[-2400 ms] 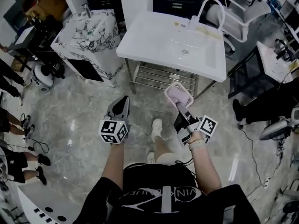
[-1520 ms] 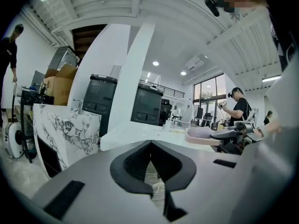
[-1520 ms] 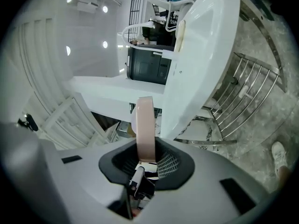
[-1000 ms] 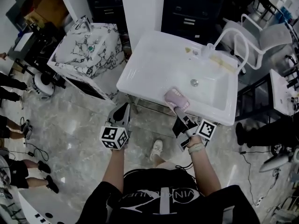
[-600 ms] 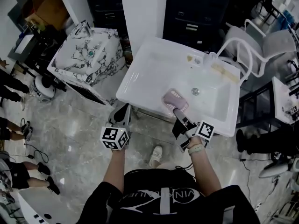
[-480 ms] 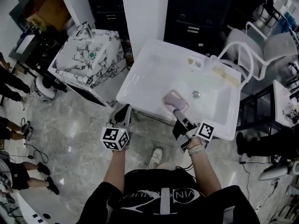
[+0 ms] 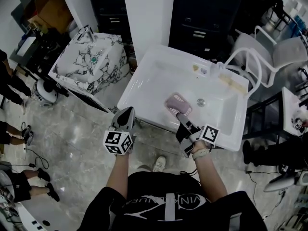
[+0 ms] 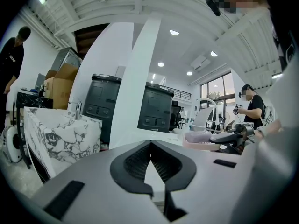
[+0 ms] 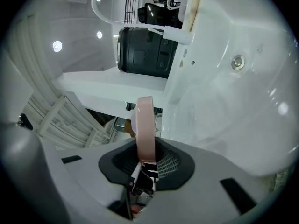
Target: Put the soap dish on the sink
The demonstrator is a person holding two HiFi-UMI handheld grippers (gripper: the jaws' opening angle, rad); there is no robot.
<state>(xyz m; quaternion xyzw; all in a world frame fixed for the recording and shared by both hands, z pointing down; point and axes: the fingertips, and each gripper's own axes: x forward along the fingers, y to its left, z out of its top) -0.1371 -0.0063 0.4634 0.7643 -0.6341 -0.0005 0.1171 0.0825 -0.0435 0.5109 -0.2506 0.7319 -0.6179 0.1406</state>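
In the head view the white sink (image 7: 154, 78) stands in front of me, its drain (image 7: 201, 101) in the basin. A pink soap dish (image 7: 176, 103) hangs over the basin just left of the drain, past the front rim, with my right gripper (image 7: 182, 115) shut on its near end. The right gripper view shows the soap dish (image 9: 145, 120) edge-on between the pads of the right gripper (image 9: 145, 157), with the sink's drain (image 9: 238, 62) beyond. My left gripper (image 7: 128, 111) is shut and holds nothing, just short of the sink's front left corner. The left gripper (image 8: 150, 143) view shows the soap dish (image 8: 202, 137) to its right.
A marble-patterned sink (image 7: 89, 61) stands to the left, a white column (image 7: 147, 13) and dark cabinets (image 7: 202, 13) behind. A white arched faucet (image 7: 231, 61) rises at the sink's back right, with a white chair (image 7: 284, 49) beyond it. People stand at the left edge (image 7: 9, 83).
I have stepped up to the sink. Both grippers moved forward, and the soap dish went from the sink's front rim to over the basin beside the drain.
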